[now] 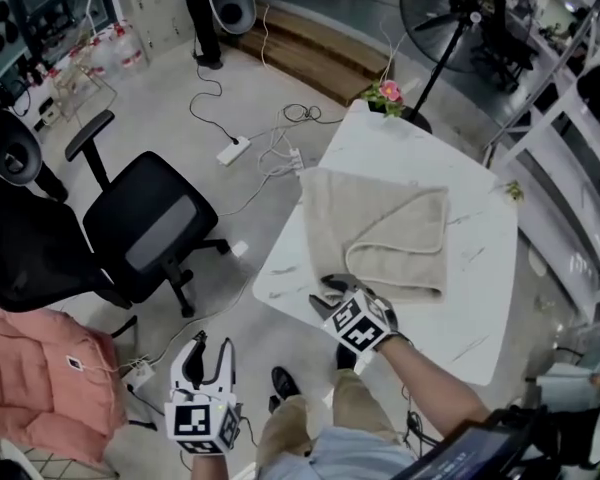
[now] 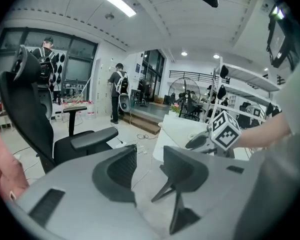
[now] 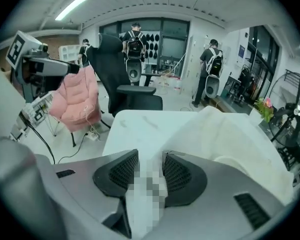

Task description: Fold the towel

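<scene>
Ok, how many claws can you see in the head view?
2. The left claw hangs open beside the table, over the floor at lower left. The right claw is open at the near edge of the towel on the white table. Neither is hidden.

Grey tongs [image 1: 212,346] — checkered marker cubes [image 1: 360,325], khaki trousers [image 1: 355,408]

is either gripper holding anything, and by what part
Nothing. The left gripper is open over the floor; the right gripper is open at the near edge of the towel.
</scene>
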The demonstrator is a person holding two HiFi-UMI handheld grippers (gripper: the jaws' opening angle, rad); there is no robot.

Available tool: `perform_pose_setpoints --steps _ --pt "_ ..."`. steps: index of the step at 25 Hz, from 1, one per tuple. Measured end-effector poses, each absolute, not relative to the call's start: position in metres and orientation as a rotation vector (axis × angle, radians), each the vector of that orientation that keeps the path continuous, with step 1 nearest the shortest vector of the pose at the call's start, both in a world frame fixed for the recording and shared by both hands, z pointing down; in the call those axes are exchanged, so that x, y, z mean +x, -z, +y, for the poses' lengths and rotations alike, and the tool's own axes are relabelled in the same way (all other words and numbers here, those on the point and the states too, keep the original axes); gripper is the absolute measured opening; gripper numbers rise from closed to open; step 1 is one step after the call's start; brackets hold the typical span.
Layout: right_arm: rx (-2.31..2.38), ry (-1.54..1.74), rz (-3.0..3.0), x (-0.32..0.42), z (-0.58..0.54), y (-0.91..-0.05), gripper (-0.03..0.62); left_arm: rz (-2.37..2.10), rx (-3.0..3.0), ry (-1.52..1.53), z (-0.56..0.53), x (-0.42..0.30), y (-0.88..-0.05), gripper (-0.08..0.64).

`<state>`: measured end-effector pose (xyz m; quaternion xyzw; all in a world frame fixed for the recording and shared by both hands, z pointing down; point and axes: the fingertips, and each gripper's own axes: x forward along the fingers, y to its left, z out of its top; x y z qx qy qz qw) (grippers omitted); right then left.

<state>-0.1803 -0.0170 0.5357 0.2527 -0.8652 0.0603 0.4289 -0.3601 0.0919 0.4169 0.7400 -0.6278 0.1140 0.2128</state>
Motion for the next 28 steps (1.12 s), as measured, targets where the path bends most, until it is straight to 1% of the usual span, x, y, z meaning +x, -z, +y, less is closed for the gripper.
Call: perform_pose_setpoints --steps 3,4,5,7,10,12,14,17,19,21,22,25,27,28 --pt "0.642 -0.206 -2.159 -0.178 -0.023 -0.54 0.165 -1.755 2.032 -0.335 0.095 -0.363 -0.42 0.169" --pt "0.653 -0.219 -2.156 -0.176 -0.026 -0.54 0.093 -1.755 2.027 -0.342 0.096 -0.362 -0.422 0.169" --pt "0.663 -0.236 -2.159 -0.175 -0.029 -0.538 0.058 -1.75 2.024 -0.348 0.097 -0.36 -0.424 0.169" --pt "0.683 -0.322 -2.216 -0.173 -0.035 -0.527 0.05 -1.732 2.033 -0.36 0.097 -0.353 -0.427 0.169" --pt "0.801 -0.583 -2.388 -0.151 -0.055 -0.489 0.049 -1.706 2.071 -0.373 0.087 -0.339 -0.425 0.169" --pt "0.936 -0.814 -2.472 -0.114 -0.075 -0.47 0.049 -1.689 2.099 -0.38 0.078 -0.329 -0.422 0.169" --pt "1.095 -1.018 -2.467 -0.064 -0.094 -0.472 0.049 -1.662 2.125 -0.39 0.07 -0.316 -0.421 0.169" --pt "1.312 -1.147 -2.314 0.006 -0.108 -0.504 0.054 -1.621 2.158 -0.421 0.059 -0.295 -0.422 0.169" --pt "1.359 -1.102 -2.239 0.026 -0.108 -0.518 0.066 -1.599 2.171 -0.441 0.051 -0.283 -0.425 0.169" --pt "1.346 -0.987 -2.215 0.028 -0.105 -0.52 0.087 -1.582 2.179 -0.458 0.044 -0.272 -0.427 0.169" --pt "1.346 -0.902 -2.211 0.028 -0.104 -0.514 0.1 -1.573 2.184 -0.464 0.041 -0.267 -0.427 0.169" --pt "1.337 -0.576 -2.24 0.019 -0.099 -0.481 0.104 -1.546 2.202 -0.464 0.033 -0.255 -0.427 0.169" --pt "1.253 -0.388 -2.295 -0.002 -0.092 -0.463 0.11 -1.541 2.211 -0.458 0.029 -0.251 -0.425 0.169" --pt "1.195 -0.317 -2.312 -0.013 -0.089 -0.46 0.124 -1.542 2.212 -0.455 0.027 -0.25 -0.423 0.169"
